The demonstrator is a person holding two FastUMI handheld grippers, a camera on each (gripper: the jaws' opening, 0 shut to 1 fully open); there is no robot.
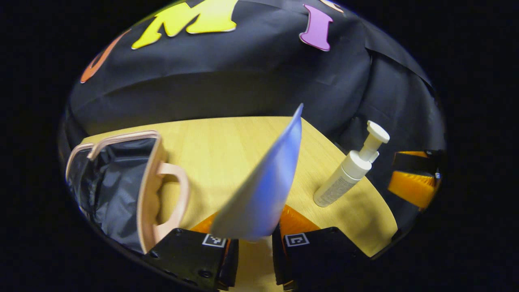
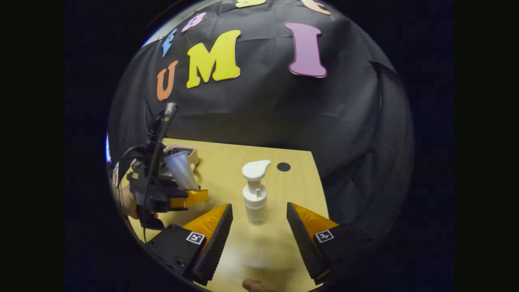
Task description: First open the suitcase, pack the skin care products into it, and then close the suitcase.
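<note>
Left gripper (image 1: 251, 243) pinching pale blue tube (image 1: 263, 190) above worktop (image 1: 227, 142), beside open pink suitcase (image 1: 148, 190). Right gripper (image 2: 259, 231), jaws spread, flanking upright white pump bottle (image 2: 255, 194).

On the table (image 2: 227, 162), the open suitcase (image 1: 121, 186) is seen at the left in the left gripper view, with the pump bottle (image 1: 350, 170) standing well apart to its right. A tube (image 1: 263, 190) is held between them, above the table. In the right gripper view, the pump bottle (image 2: 255, 194) is placed before the parted fingers (image 2: 211, 231)
</note>
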